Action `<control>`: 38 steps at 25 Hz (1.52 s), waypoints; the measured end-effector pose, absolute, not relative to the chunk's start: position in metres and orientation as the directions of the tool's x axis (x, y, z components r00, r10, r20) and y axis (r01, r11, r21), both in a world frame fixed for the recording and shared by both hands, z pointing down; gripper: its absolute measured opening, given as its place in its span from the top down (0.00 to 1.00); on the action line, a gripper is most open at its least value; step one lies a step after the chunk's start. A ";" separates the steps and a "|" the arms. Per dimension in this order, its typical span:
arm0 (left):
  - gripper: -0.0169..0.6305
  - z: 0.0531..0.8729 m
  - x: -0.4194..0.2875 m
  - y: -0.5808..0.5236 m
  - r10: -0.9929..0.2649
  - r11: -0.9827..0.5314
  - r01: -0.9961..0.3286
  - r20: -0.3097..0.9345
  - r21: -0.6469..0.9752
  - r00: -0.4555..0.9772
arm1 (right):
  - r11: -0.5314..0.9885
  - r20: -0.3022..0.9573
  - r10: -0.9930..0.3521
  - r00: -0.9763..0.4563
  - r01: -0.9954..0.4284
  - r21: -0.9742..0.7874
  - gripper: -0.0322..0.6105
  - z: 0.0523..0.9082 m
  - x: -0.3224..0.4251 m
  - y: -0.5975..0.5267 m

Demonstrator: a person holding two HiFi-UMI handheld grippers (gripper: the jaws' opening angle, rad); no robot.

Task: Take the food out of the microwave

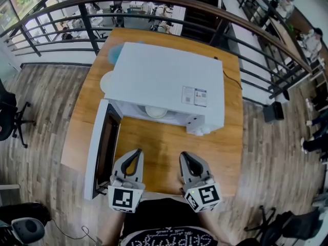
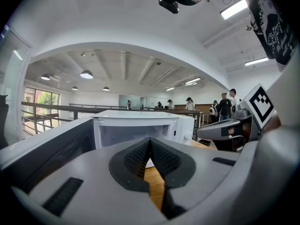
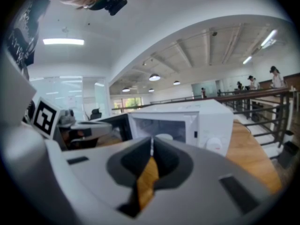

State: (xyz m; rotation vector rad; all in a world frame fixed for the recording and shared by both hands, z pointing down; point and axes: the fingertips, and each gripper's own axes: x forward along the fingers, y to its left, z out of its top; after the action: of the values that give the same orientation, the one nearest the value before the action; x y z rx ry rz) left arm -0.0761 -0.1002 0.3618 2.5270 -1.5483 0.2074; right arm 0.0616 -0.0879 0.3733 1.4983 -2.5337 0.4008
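Hovering side by side over the wooden table (image 1: 159,142) just in front of the white microwave (image 1: 164,81), the left gripper (image 1: 135,154) and the right gripper (image 1: 186,158) both have their jaws pressed together on nothing, a stance for approaching rather than grasping. The microwave door (image 1: 102,147) stands swung wide to the left so the cavity is reachable. The food, in a white dish (image 1: 156,111), sits untouched inside near the opening, and the jaws must part before either can take it.
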 end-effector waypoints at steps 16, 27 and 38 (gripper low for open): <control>0.92 0.359 -0.075 -0.118 -0.857 -0.472 -0.881 0.215 0.033 0.468 | 0.518 0.257 -0.817 -0.517 -0.853 -0.068 0.89 0.368 0.058 -0.102; 0.74 0.384 -0.064 -0.189 -0.806 -0.569 -0.816 0.270 -0.104 0.527 | 0.560 0.304 -0.795 -0.525 -0.828 0.035 0.75 0.389 0.045 -0.148; 0.62 0.447 -0.062 -0.226 -0.733 -0.651 -0.738 0.401 -0.177 0.550 | 0.562 0.396 -0.772 -0.497 -0.825 0.058 0.64 0.446 0.025 -0.193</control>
State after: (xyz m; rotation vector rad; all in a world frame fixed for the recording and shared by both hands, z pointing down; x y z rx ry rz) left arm -0.0617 -0.2264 0.4470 2.7553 -1.3069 0.7037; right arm 0.0252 -0.1928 0.4459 1.2994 -2.4210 0.1959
